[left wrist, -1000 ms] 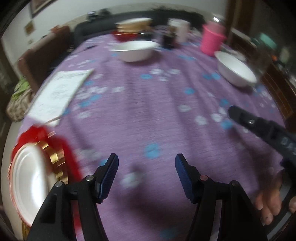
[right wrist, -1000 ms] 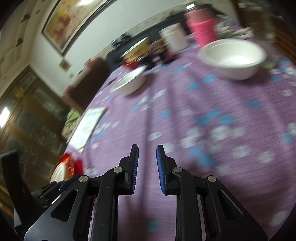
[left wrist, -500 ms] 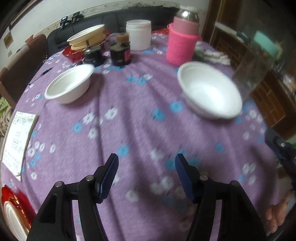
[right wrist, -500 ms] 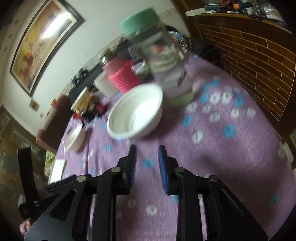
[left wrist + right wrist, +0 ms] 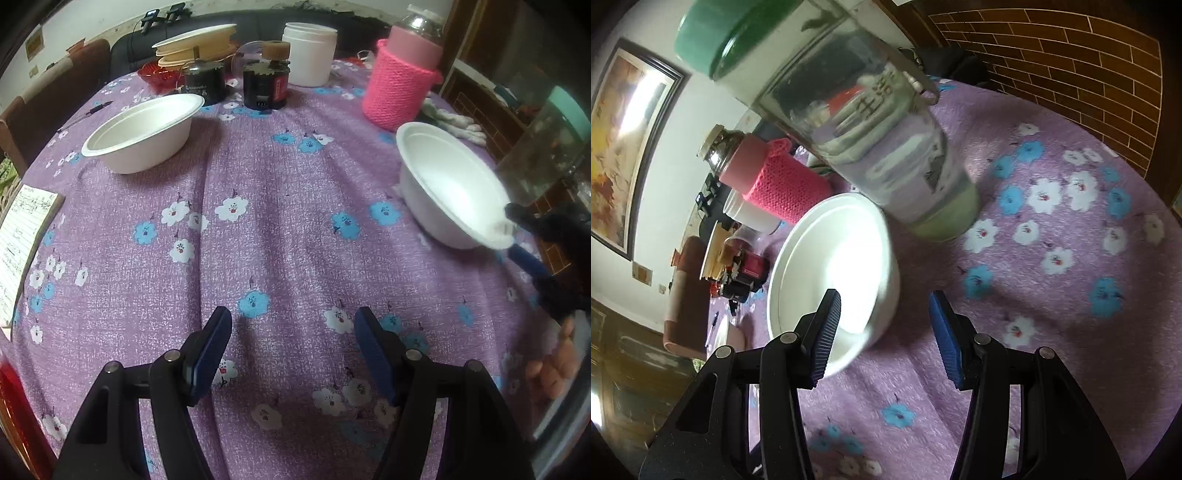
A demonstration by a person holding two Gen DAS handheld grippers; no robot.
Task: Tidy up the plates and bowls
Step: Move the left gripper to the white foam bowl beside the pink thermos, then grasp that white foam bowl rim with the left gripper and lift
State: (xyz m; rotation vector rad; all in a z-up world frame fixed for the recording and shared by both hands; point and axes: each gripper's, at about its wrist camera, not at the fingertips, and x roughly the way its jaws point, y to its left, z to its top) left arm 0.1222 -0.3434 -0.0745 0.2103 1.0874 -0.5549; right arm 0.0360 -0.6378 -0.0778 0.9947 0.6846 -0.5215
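In the left camera view, a notepad [image 5: 22, 236] lies at the left edge on the purple flowered tablecloth [image 5: 280, 221]. One white bowl [image 5: 142, 131] sits in the upper left. Behind it is a stack of plates [image 5: 195, 46], then two dark jars [image 5: 266, 83] and a white tub [image 5: 309, 53] at the top middle. A bottle in a pink knitted sleeve [image 5: 402, 85] stands in the upper right. The left gripper [image 5: 291, 350] at the bottom middle is wide open and holds nothing. A second white bowl [image 5: 448, 188] sits at the right. The right gripper [image 5: 515, 236] is at its rim, one finger inside the bowl and one outside. In the right camera view, that gripper [image 5: 884, 332] is spread wide around the bowl [image 5: 831, 273] wall. A big clear jar with a green lid [image 5: 849, 110] stands just beside the bowl.
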